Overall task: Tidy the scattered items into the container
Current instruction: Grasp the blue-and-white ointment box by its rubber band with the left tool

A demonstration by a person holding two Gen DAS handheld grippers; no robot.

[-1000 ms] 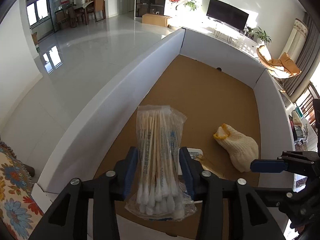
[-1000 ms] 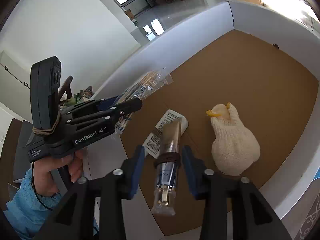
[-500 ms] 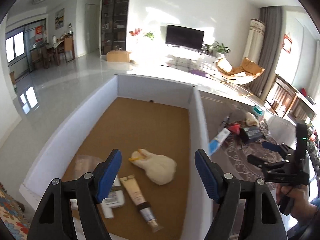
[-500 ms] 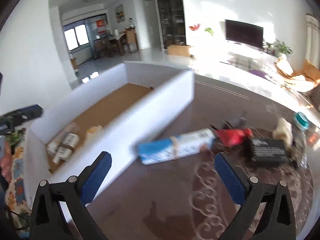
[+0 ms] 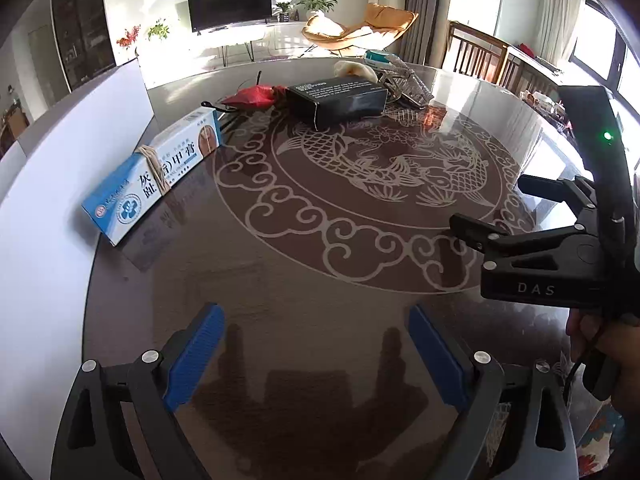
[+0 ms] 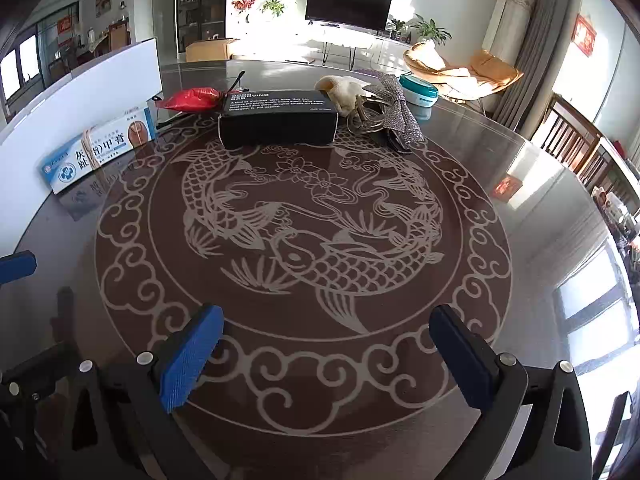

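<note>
My left gripper hovers over the dark patterned table, its jaws opening with nothing between them. My right gripper is open and empty too, and it also shows at the right of the left wrist view. The white container wall stands at the left. A blue-and-white carton leans against it. Farther back lie a red pouch, a black box, a cream cloth item, a sparkly bow and a teal tin.
The round table carries a pale fish pattern on bare surface between the grippers and the items. A hand holds the right gripper at the right edge. Wooden chairs stand beyond the table's far right rim.
Both grippers let go of the swab bag and the tube inside the container. Their jaws spread wide and both swung right, from over the box to over the table.
</note>
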